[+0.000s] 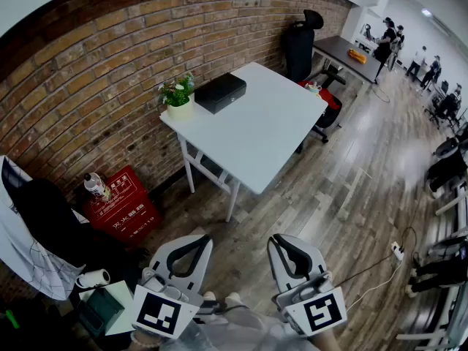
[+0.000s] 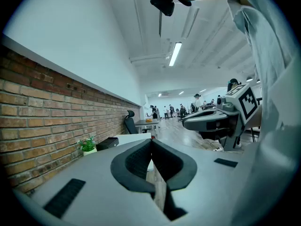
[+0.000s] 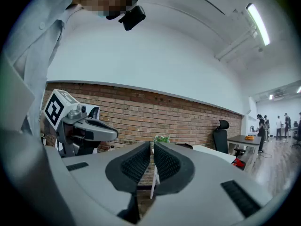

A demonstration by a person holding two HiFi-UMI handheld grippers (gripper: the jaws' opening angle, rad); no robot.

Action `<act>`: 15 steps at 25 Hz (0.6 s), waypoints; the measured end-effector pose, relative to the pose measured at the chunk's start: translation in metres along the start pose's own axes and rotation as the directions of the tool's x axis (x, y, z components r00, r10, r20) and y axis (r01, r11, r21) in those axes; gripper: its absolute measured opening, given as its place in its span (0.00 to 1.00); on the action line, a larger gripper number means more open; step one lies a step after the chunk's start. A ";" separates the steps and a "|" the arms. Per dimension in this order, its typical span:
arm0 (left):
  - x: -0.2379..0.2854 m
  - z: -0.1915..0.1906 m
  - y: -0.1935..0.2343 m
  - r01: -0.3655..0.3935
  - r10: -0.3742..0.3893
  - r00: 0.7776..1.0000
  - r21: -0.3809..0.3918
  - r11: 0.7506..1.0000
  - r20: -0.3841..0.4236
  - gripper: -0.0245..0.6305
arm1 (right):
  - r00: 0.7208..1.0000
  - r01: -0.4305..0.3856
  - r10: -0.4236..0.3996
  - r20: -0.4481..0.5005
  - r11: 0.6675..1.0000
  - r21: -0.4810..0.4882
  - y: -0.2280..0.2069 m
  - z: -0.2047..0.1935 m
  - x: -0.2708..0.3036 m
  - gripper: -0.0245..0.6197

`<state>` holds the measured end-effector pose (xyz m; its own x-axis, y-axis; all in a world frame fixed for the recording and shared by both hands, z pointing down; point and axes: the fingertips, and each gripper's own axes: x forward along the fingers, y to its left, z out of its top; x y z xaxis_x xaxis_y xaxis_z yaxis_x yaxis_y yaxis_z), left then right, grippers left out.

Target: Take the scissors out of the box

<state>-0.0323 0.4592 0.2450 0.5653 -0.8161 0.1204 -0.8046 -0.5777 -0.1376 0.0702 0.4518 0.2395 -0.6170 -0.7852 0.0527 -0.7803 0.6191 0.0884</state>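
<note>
A black box (image 1: 219, 91) with its lid down sits at the far end of a white table (image 1: 256, 134), beside a potted plant (image 1: 177, 97). No scissors show in any view. Both grippers are held low over the wooden floor, well short of the table. My left gripper (image 1: 205, 239) is shut with nothing in it; in the left gripper view its pads meet (image 2: 151, 143), with the box (image 2: 107, 143) far ahead. My right gripper (image 1: 277, 238) is also shut and empty, its jaws (image 3: 152, 146) pointing level toward the brick wall and plant (image 3: 162, 139).
A red fire-equipment box (image 1: 121, 210) stands against the brick wall to the left. A black office chair (image 1: 301, 46) and a dark desk (image 1: 344, 50) lie beyond the table. A power strip and cable (image 1: 397, 251) lie on the floor at right. People stand far off.
</note>
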 end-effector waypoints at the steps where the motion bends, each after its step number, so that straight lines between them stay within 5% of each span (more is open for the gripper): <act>1: 0.001 0.000 0.000 0.002 -0.002 1.000 0.001 1.000 -0.001 0.06 | 1.000 0.000 0.000 -0.002 1.000 0.001 0.000 -0.001 0.000 0.12; 15: 0.002 -0.003 0.006 0.006 -0.006 1.000 0.004 1.000 0.002 0.06 | 0.999 -0.012 0.013 -0.042 0.999 0.035 0.002 -0.013 0.005 0.12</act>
<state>-0.0370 0.4542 0.2471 0.5702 -0.8128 0.1197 -0.8007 -0.5824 -0.1404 0.0670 0.4486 0.2526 -0.6226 -0.7767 0.0953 -0.7760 0.6285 0.0531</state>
